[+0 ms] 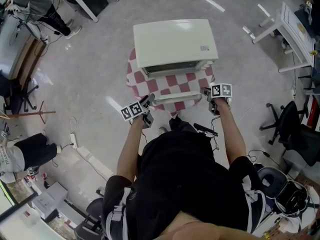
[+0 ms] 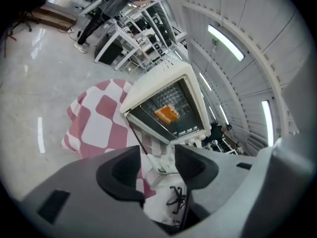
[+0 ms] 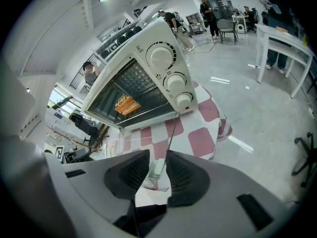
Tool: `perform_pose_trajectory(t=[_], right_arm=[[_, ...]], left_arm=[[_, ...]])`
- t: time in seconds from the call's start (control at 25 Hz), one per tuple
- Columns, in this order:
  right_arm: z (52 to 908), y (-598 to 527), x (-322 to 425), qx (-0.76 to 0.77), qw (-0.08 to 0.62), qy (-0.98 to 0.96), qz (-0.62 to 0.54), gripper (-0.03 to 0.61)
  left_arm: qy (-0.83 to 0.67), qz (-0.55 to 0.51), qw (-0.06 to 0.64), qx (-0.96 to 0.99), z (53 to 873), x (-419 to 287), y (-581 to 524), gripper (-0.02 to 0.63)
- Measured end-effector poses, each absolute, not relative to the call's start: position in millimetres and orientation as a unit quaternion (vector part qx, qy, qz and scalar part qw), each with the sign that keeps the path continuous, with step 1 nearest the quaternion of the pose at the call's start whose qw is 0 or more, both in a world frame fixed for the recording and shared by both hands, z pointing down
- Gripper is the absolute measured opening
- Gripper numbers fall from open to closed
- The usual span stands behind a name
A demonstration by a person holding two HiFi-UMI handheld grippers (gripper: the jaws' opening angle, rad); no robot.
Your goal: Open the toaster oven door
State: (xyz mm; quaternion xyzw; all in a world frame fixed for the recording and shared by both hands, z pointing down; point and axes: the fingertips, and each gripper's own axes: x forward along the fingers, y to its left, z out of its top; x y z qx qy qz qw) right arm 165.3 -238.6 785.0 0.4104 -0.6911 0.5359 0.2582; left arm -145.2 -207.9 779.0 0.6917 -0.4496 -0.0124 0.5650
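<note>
The fingers of your right gripper (image 3: 157,168) clamp the door handle (image 1: 177,97) at centre frame; those of your left gripper (image 2: 157,165) stand open around its left end. The toaster oven (image 1: 175,41), upper centre, is open.

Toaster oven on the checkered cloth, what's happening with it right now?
A person works the toaster oven with a gripper in each hand. Its door is already swung down open. The right gripper is clamped on one end of the door handle; the left gripper stands open around the other end, not gripping it.
</note>
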Motion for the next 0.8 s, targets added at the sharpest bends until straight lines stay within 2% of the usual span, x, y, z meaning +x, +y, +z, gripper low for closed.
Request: perform_pose_trajectory(t=[0.08, 0.48, 0.8], right_arm=[[783.3, -237.7, 164.4, 0.412, 0.259, -0.692, 0.534, 0.124], [801.4, -229.7, 163.9, 0.421, 0.295, -0.686, 0.515, 0.124], [830.6, -215.9, 162.9, 0.428, 0.339, -0.674, 0.498, 0.124]], left_arm=[[-0.448, 0.021, 0.557, 0.699, 782.2, -142.5, -207.4, 0.159], [-0.457, 0.131, 0.527, 0.704, 802.5, -138.7, -197.1, 0.146], [-0.466, 0.179, 0.517, 0.695, 829.5, -138.1, -184.2, 0.135]])
